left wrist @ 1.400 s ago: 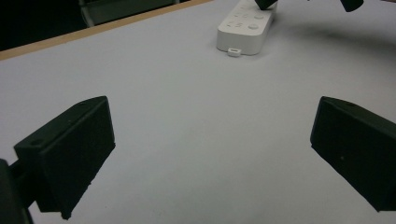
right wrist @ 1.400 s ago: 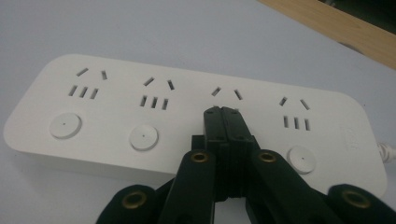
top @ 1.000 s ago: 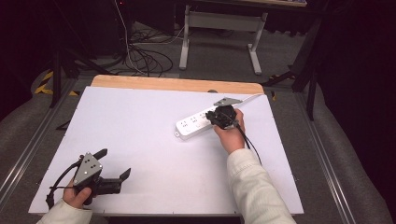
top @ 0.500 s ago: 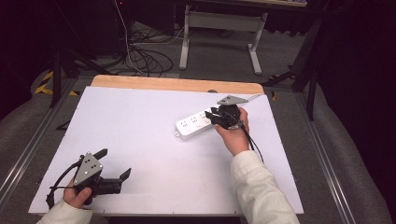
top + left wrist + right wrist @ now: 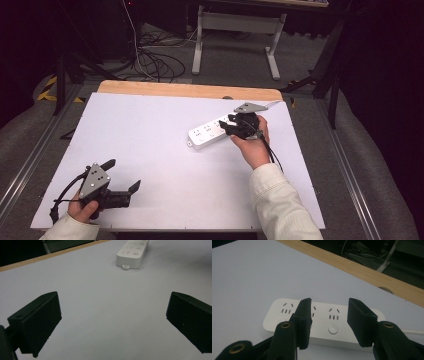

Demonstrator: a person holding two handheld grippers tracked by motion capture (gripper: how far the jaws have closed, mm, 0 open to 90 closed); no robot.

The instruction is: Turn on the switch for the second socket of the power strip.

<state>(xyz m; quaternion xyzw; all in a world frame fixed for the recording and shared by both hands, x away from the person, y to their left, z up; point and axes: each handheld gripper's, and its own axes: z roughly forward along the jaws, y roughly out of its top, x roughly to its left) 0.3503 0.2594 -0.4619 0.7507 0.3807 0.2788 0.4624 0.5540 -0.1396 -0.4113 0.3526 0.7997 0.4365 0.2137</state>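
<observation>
Right gripper (image 5: 231,125), whose jaws have just been opening, hovers parted and empty over the white power strip (image 5: 212,133) lying flat on the white table (image 5: 150,130) near its far right edge, while the left gripper (image 5: 122,177) rests wide open and empty at the near left corner.
</observation>
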